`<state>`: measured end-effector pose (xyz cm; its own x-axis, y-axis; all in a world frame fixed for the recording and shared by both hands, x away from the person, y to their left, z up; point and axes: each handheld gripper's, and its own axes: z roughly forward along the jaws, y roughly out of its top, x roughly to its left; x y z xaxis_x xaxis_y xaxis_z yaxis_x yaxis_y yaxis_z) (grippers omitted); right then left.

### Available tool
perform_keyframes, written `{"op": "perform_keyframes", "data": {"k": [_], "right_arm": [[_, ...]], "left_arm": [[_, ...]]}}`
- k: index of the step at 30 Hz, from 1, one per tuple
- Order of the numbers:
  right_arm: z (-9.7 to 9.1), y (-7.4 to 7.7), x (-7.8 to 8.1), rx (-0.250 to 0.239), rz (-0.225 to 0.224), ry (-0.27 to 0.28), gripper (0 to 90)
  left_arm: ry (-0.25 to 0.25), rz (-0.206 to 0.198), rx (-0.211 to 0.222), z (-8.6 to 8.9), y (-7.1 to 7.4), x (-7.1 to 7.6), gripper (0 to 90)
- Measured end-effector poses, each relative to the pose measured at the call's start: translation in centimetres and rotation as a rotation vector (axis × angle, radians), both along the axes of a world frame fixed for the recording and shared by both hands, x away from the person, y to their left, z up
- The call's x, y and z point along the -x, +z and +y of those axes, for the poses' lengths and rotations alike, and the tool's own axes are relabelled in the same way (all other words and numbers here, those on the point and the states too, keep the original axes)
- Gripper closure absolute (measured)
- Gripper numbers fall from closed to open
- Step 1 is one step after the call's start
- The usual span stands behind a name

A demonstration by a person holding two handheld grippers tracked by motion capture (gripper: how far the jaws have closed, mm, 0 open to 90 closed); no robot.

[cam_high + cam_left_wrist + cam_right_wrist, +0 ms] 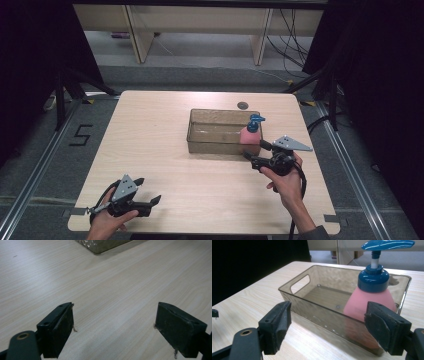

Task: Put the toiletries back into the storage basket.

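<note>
Pink soap dispenser [250, 134] standing in the tray's [210, 145] right end, mid-bench [150, 130]. Right gripper [256, 151] hovering just beside it, fingers open; left gripper [147, 192], fingers open, resting near the front-left corner.

Overhead light, even – pale wooden table [165, 150] bright, surroundings near black. Soft glare on blue plastic pump head [387, 244] in right gripper view. Near black jaws blurred; high view slightly soft – shadows faint.
</note>
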<state>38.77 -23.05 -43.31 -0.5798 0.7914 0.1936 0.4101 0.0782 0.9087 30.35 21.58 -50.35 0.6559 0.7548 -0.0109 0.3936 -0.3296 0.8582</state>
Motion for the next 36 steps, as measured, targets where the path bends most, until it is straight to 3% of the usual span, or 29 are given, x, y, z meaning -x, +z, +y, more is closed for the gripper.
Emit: {"op": "perform_keyframes", "data": {"k": [2, 3, 5, 7, 9, 14, 15, 18, 19, 20, 21, 22, 25, 28, 29, 31, 32, 33, 35, 36], "right_arm": [[0.1, -0.1, 0.0, -0.006, 0.007, 0.006, 22.2], [-0.1, 0.0, 0.1, 0.026, -0.015, -0.001, 22.2], [0.1, 0.0, 0.4, -0.022, 0.025, 0.0, 22.2], [-0.1, -0.1, 0.2, -0.003, -0.017, 0.011, 22.1], [0.1, -0.2, 0.5, -0.024, 0.014, 0.004, 22.0], [-0.2, -0.2, 0.6, -0.02, 0.007, 0.012, 21.6], [-0.3, -0.2, 0.6, -0.015, -0.013, 0.01, 21.6], [-0.2, -0.2, 0.9, -0.028, 0.009, 0.007, 21.5], [-0.4, -0.3, 0.9, 0.002, -0.005, 0.01, 21.4], [-0.3, -0.4, 0.9, -0.013, -0.012, 0.019, 21.4], [0.0, -0.5, 1.1, -0.04, 0.017, 0.009, 21.4], [-0.2, -0.4, 1.1, -0.015, 0.011, 0.017, 21.3], [-0.1, -0.6, 1.1, -0.014, -0.009, 0.025, 21.3], [0.0, -0.5, 1.5, -0.02, 0.026, 0.024, 21.4], [-0.1, -0.6, 1.4, -0.003, -0.01, 0.033, 21.3], [0.1, -0.6, 1.7, -0.034, 0.017, 0.039, 21.3], [0.0, -0.6, 1.7, -0.019, -0.001, 0.04, 21.4], [0.2, -0.5, 1.9, -0.039, 0.035, 0.033, 21.4], [0.0, -0.6, 1.9, -0.016, 0.006, 0.04, 21.3], [0.0, -0.5, 2.0, -0.019, 0.016, 0.042, 21.4]], "left_arm": [[-0.008, -0.003, -0.001, 0.1, 0.0, 0.0, 14.9], [-0.002, 0.0, 0.007, 0.0, -0.1, 0.0, 14.9], [0.001, -0.001, 0.006, 0.1, 0.0, 0.0, 14.9], [-0.001, 0.001, 0.001, 0.0, 0.0, 0.0, 14.9], [-0.003, 0.004, 0.0, 0.0, -0.1, 0.0, 14.8], [0.001, 0.002, -0.003, 0.1, 0.0, 0.1, 14.9], [-0.006, -0.003, -0.006, 0.1, 0.0, 0.0, 14.9], [0.002, 0.001, 0.001, 0.0, 0.0, 0.0, 14.9], [0.003, 0.0, 0.009, -0.1, 0.0, 0.0, 14.9], [0.003, 0.001, 0.009, -0.1, 0.0, 0.0, 14.9], [0.003, 0.001, 0.0, 0.0, 0.0, 0.0, 14.9], [0.0, 0.0, 0.004, 0.0, 0.0, 0.0, 14.9], [0.001, 0.0, 0.007, 0.0, 0.0, 0.0, 14.9], [0.003, 0.0, -0.004, 0.1, 0.0, 0.0, 14.9], [0.002, 0.001, -0.001, 0.0, 0.0, 0.0, 14.9], [0.0, -0.001, 0.005, 0.0, 0.0, 0.0, 14.9], [0.0, -0.001, 0.005, 0.0, 0.0, 0.0, 14.9], [0.0, 0.0, 0.004, 0.0, 0.0, 0.0, 14.9], [-0.003, -0.001, -0.004, 0.1, 0.0, 0.0, 14.9], [-0.004, -0.002, 0.0, 0.1, 0.0, 0.0, 14.9]]}}
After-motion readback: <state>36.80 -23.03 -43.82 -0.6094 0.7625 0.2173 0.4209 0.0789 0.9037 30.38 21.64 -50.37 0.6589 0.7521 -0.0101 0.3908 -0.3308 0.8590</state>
